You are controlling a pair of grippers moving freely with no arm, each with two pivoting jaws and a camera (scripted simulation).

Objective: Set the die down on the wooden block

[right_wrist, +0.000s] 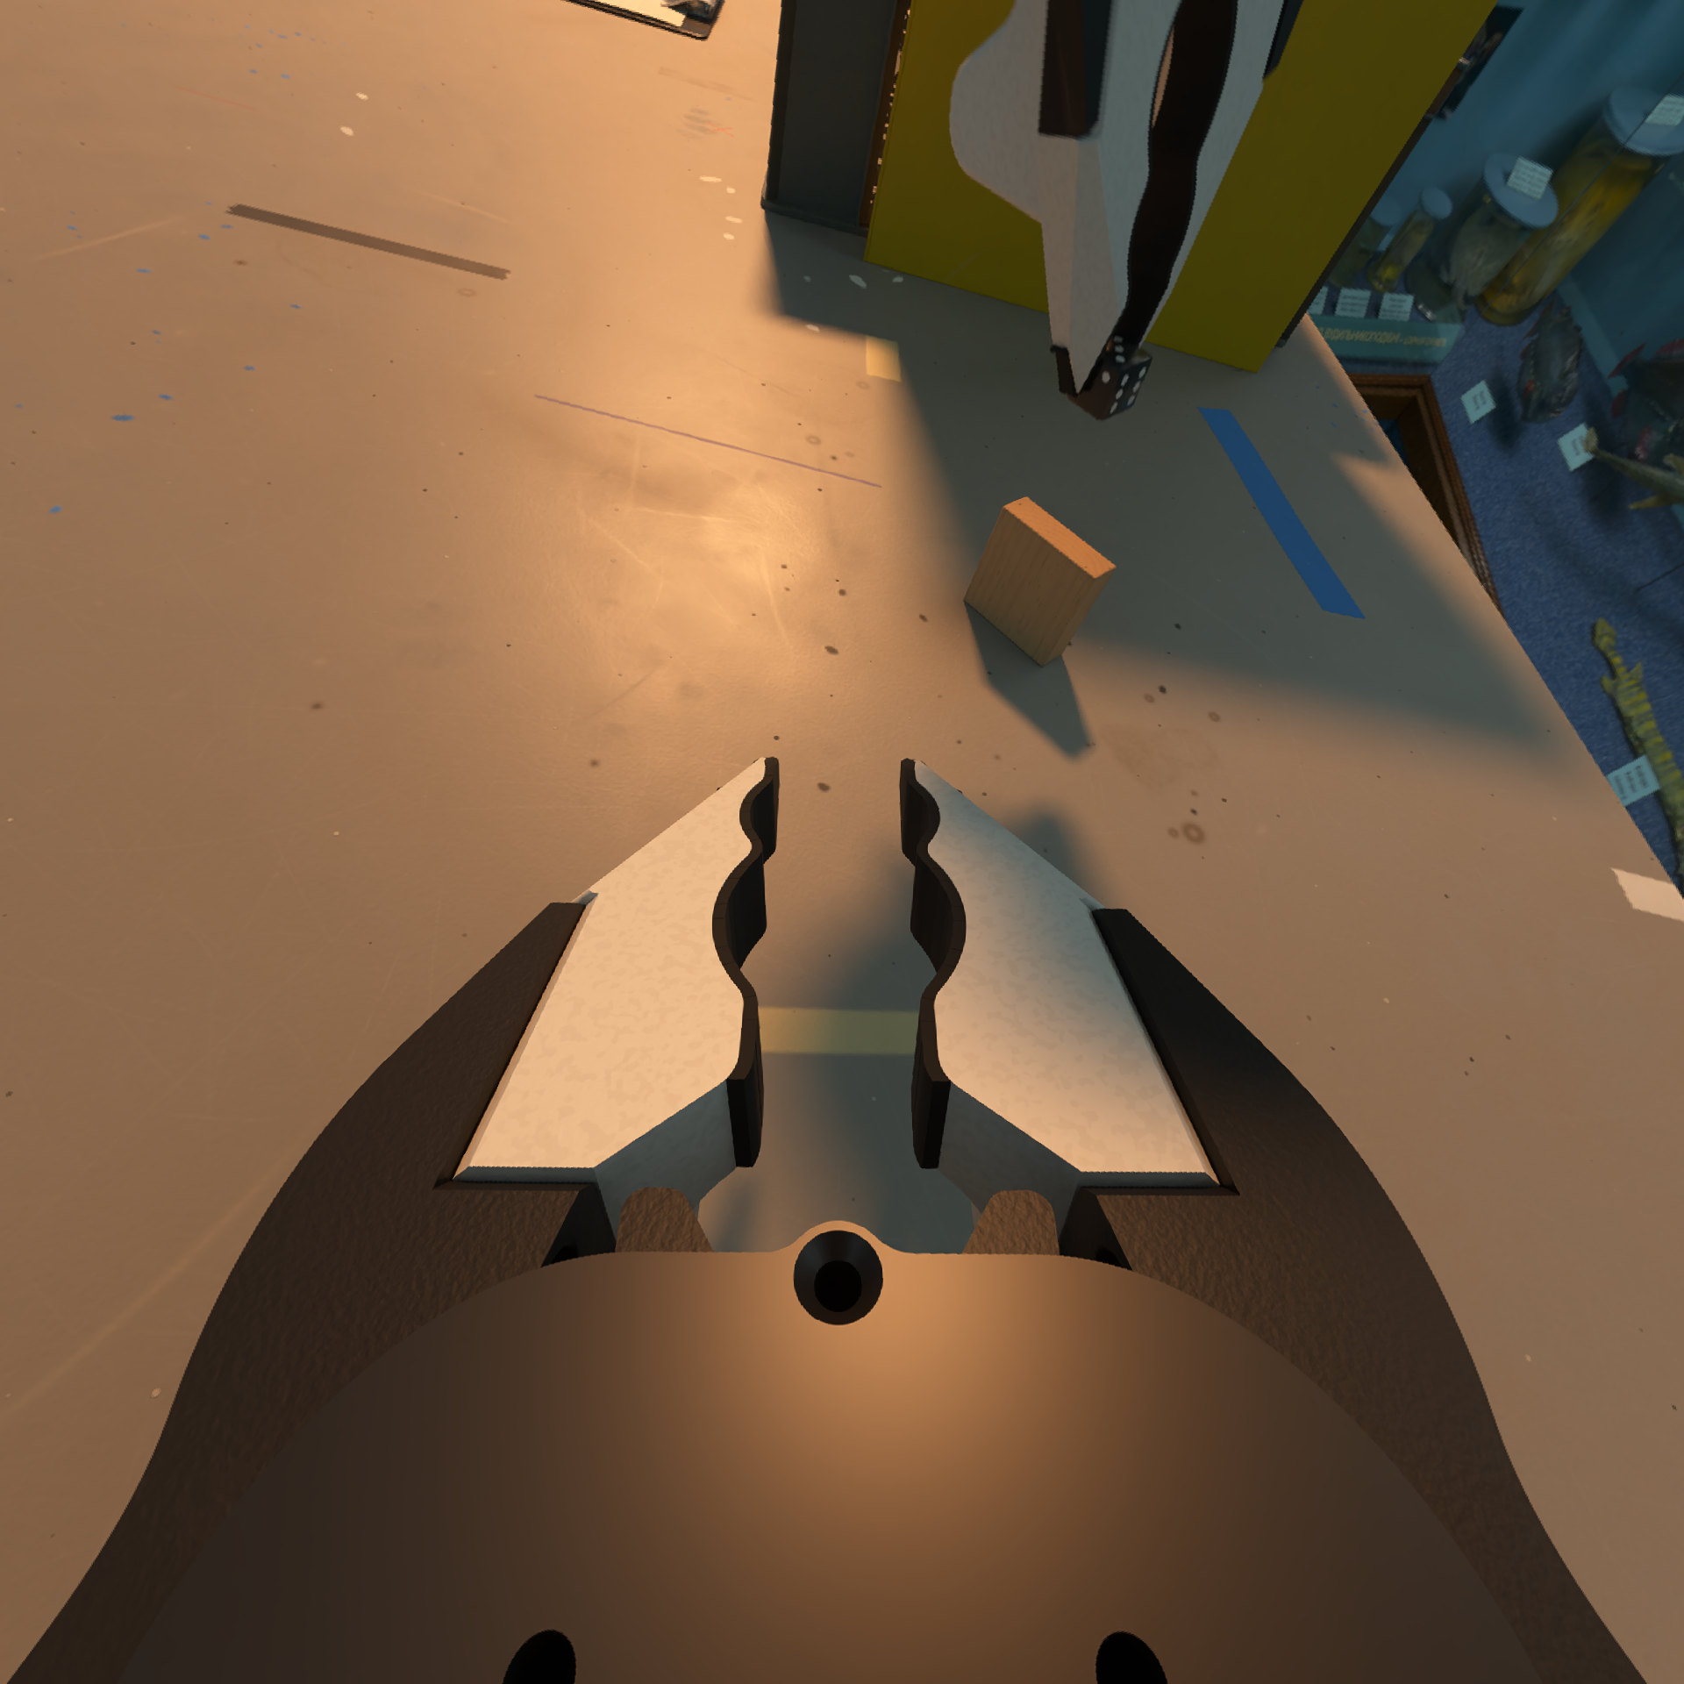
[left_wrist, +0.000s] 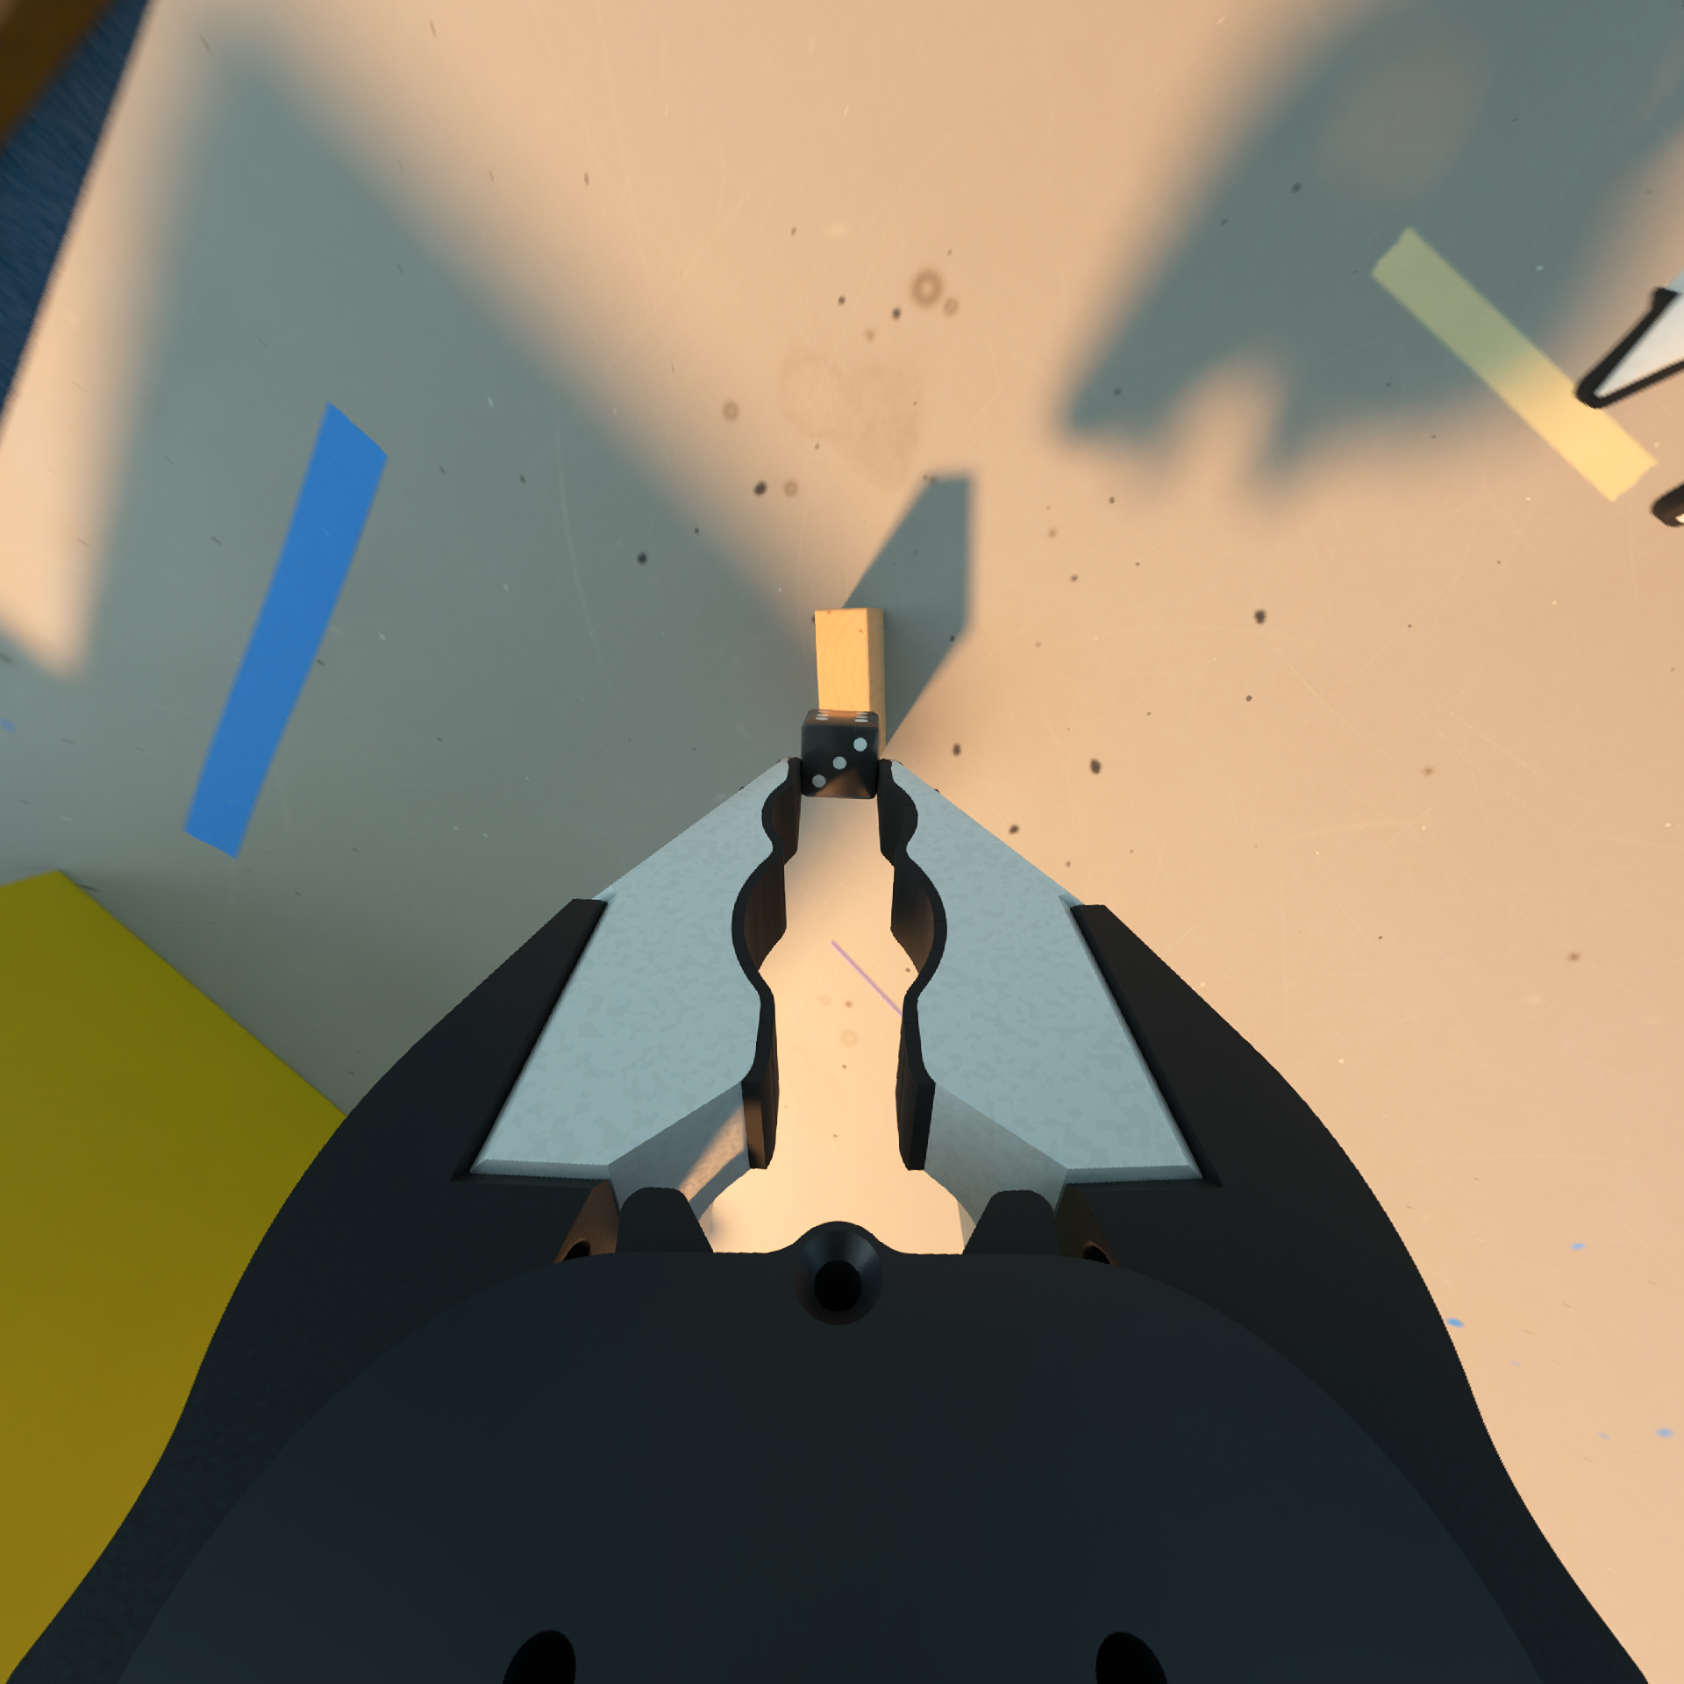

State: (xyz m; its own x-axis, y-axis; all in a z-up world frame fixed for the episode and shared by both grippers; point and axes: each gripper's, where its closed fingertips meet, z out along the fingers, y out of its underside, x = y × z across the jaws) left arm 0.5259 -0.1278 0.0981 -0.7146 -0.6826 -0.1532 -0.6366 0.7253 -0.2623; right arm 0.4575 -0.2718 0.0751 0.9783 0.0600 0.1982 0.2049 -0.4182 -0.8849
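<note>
The speckled beige tabletop (right_wrist: 456, 729) carried an upright light wooden block (right_wrist: 1039, 579) ahead-right of the right gripper (right_wrist: 838, 775), beside a blue tape strip (right_wrist: 1280, 510).
</note>
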